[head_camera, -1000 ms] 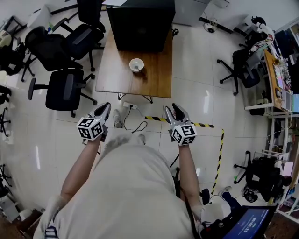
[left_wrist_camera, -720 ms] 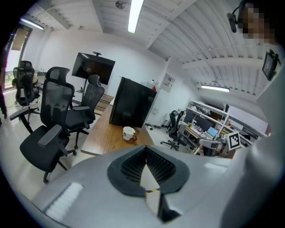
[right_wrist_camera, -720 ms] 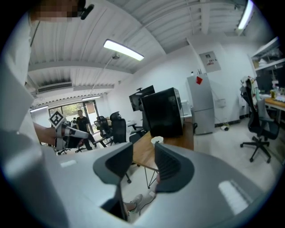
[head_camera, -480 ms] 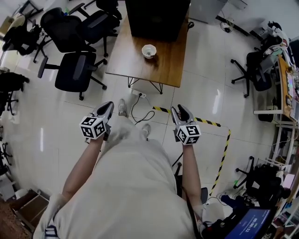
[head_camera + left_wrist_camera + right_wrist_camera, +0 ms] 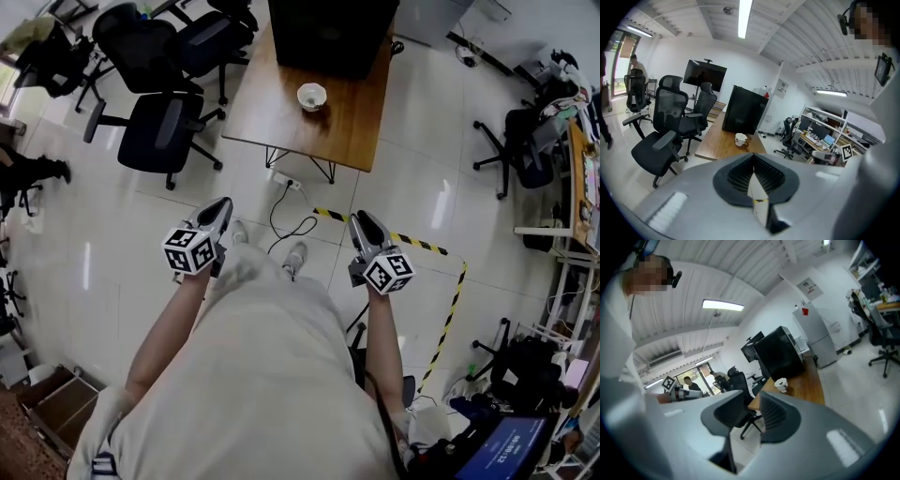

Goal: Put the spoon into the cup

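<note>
In my head view the cup [image 5: 312, 96] stands on the table [image 5: 281, 112] at top centre, with a large box [image 5: 333, 33] behind it at the top edge. Office chairs [image 5: 159, 131] stand left of the table, in the upper left. Floor tape [image 5: 422, 246] runs below the table, right of centre.

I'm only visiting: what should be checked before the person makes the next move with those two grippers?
1. Cup located: ok, upright on the wooden table.
2. Spoon located: cannot tell, none can be made out in any view.
3. Right gripper free: ok, its jaws have just been closing but stand apart, with nothing between them.
4. Left gripper free: ok, jaws together, empty.
5. Table within reach: not ok, both grippers hang over the floor, well short of it.
6. Walking path clear: not ok, a cable lies on the floor before the table.
</note>
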`<state>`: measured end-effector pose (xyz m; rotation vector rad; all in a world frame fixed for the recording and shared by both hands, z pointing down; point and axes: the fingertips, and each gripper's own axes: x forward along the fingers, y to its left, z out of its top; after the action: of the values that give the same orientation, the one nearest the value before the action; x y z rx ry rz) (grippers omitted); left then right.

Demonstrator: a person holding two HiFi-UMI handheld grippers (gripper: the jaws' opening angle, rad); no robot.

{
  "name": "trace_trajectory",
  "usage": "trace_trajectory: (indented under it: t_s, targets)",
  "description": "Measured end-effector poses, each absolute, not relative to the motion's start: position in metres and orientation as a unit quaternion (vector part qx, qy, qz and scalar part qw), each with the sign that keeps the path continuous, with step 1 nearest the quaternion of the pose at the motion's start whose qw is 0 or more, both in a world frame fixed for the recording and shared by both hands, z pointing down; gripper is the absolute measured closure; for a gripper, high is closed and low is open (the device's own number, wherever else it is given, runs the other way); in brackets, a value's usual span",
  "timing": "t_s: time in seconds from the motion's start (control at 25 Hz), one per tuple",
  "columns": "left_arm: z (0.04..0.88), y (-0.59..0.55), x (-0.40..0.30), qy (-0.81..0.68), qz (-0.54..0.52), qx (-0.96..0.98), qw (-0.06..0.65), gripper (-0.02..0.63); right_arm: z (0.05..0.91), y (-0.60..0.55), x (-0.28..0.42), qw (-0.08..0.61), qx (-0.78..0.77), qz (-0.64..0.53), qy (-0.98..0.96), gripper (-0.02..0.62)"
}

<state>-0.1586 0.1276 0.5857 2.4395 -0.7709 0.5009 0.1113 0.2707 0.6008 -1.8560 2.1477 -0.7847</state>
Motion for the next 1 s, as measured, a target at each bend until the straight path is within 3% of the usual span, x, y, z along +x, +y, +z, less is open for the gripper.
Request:
trace_trajectory:
  t_s: [0.4, 0.72, 1.0]
  targets:
    - [0.599, 0.105, -0.187, -0.265, 0.18, 0.901, 0.294, 0.606, 0.578, 0.239, 0.076, 0.171, -0.602, -0.289, 0.725, 0.514]
    - [0.595, 0.079, -0.182, -0.227, 0.189, 0.914, 0.278, 0.606, 0.551, 0.226, 0.083, 0.26, -0.617, -0.285, 0.686, 0.522]
    - [0.587, 0.05, -0.179, -0.198, 0.189, 0.924, 0.266, 0.606, 0.561, 0.22, 0.07, 0.24, -0.654, -0.287, 0.657, 0.525]
